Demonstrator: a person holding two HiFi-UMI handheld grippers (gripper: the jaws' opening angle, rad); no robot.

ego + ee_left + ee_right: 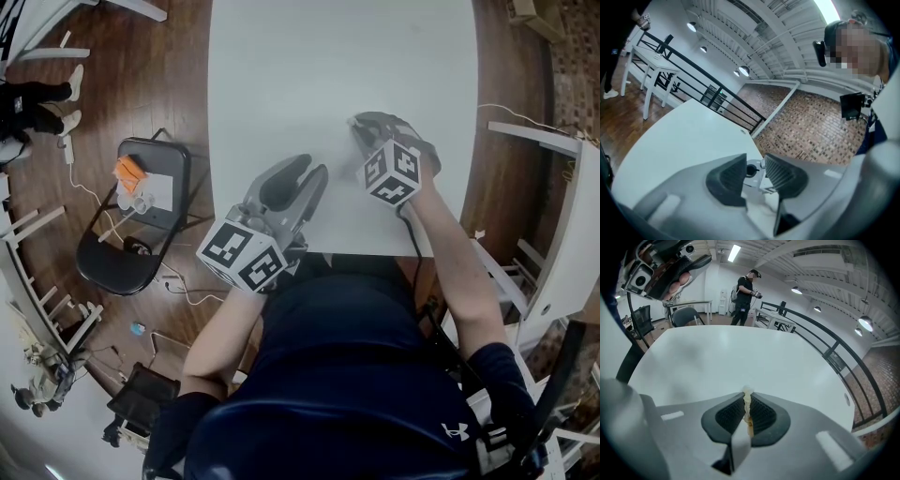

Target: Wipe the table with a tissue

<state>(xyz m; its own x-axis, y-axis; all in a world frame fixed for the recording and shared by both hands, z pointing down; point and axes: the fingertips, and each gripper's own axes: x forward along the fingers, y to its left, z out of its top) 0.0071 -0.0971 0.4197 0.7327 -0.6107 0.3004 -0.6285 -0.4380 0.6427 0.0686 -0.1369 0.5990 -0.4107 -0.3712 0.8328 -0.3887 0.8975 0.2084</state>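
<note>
The white table (328, 56) fills the upper middle of the head view. My right gripper (362, 126) rests low over its right part, shut on a thin strip of pale tissue (747, 395) that pokes out between the pads. In the right gripper view the table (740, 357) spreads out bare beyond the gripper (746, 405). My left gripper (302, 184) hovers near the table's front edge, tilted upward, open, with nothing held. The left gripper view shows its jaws (754, 169) a small gap apart above the table (684, 140).
A black folding chair (141, 220) with an orange item (128, 172) and papers stands on the wood floor to the left. White furniture (572, 244) lies at the right. Cables trail on the floor. A person (746, 294) stands beyond the table's far end.
</note>
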